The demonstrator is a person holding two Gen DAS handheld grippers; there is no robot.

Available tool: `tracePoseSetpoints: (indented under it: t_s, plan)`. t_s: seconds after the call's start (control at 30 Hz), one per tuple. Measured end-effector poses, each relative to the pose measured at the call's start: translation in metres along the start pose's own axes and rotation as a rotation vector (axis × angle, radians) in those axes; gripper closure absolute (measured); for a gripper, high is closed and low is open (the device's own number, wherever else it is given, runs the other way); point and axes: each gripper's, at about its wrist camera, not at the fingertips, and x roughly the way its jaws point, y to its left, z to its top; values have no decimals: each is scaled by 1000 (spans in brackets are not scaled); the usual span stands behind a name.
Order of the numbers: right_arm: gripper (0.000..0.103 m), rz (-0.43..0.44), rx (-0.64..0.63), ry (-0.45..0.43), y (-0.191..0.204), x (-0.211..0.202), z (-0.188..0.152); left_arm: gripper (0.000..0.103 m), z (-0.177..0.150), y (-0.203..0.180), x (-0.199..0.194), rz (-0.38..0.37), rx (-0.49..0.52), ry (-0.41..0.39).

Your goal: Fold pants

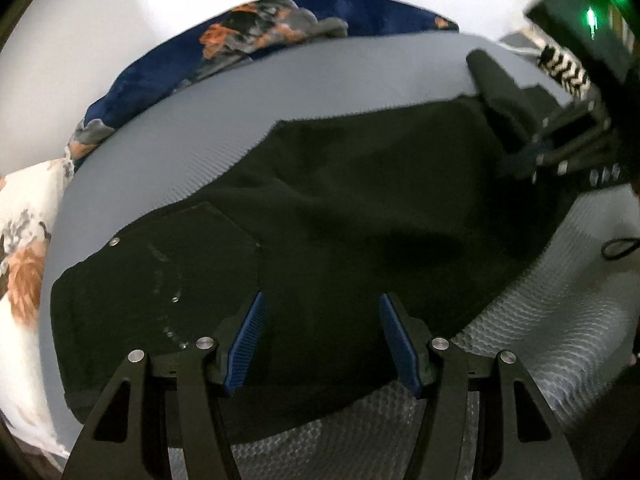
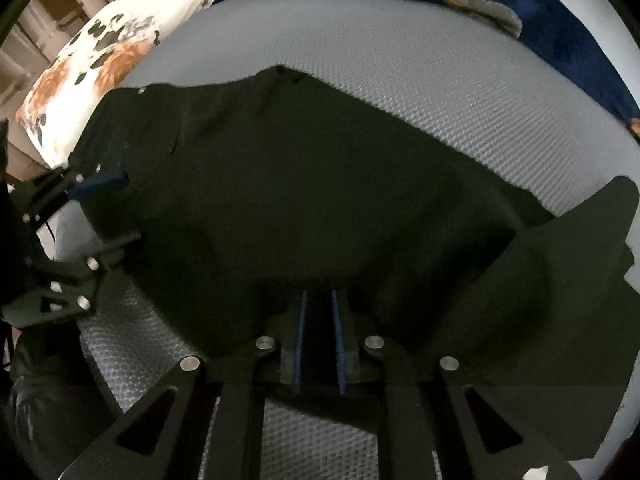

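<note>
The black pants [image 1: 340, 220] lie spread across the grey bed [image 1: 320, 80], waist end toward the flowered pillow [image 2: 100, 60] and the legs running off to the other side, where one leg end [image 2: 560, 280] is turned over at an angle. The left gripper [image 1: 322, 340] sits low at the near edge of the cloth, just past the back pocket [image 1: 180, 264], with its blue pads [image 1: 250, 336] spread wide and dark fabric showing between them; it looks placed over the edge but not closed on it. The right gripper [image 2: 319, 340] is further along the same near edge, its pads [image 2: 301, 340] drawn narrow with dark cloth in the slim gap, so it appears to have pinched the pants, though whether the pinch is firm cannot be told. A dark blue blanket [image 1: 280, 28] with orange flowers is bunched at the far side of the bed, clear of the work. As for progress, the pants look roughly laid out and perhaps already doubled leg on leg, but that is hard to confirm from the dark cloth. The crosswise folds seem not yet made, and the crooked leg end probably needs straightening first.
</note>
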Motion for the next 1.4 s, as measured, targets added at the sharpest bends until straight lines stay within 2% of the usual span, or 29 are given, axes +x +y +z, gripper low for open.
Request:
tracePoseSetpoints:
  t_s: [0.2, 0.3, 0.43, 0.53, 0.57, 0.77, 0.9, 1.2, 1.3, 1.37, 1.4]
  plan:
    - [92, 3, 32, -20, -8, -5, -1, 43, 0, -14, 20, 55, 43, 56]
    - [90, 5, 45, -45, -13, -14, -7, 43, 0, -16, 23, 54, 42, 60]
    - [79, -34, -42, -76, 1, -28, -21, 43, -1, -11, 23, 48, 16, 57]
    - [63, -65, -135, -82, 5, -37, -42, 43, -2, -7, 22, 29, -4, 51]
    - [61, -79, -168, -78, 6, -39, -49, 43, -3, -6, 23, 24, -10, 50]
    - [61, -104, -332, -28, 25, -25, -68, 43, -6, 1, 21, 1, -55, 42]
    - [63, -123, -379, -9, 30, -13, -69, 43, -8, 2, 20, -3, -61, 40]
    - [64, -133, -430, 39, 27, -6, -72, 43, -10, 3, 21, 24, -69, 45]
    - [67, -124, -412, 32, 24, -6, -70, 43, -10, 6, 21, 30, -81, 43]
    - [75, -131, -388, 22, 21, -5, -68, 43, -11, 7, 21, 30, -95, 46]
    - [76, -128, -378, 24, 20, -4, -66, 43, -12, 8, 20, 28, -98, 45]
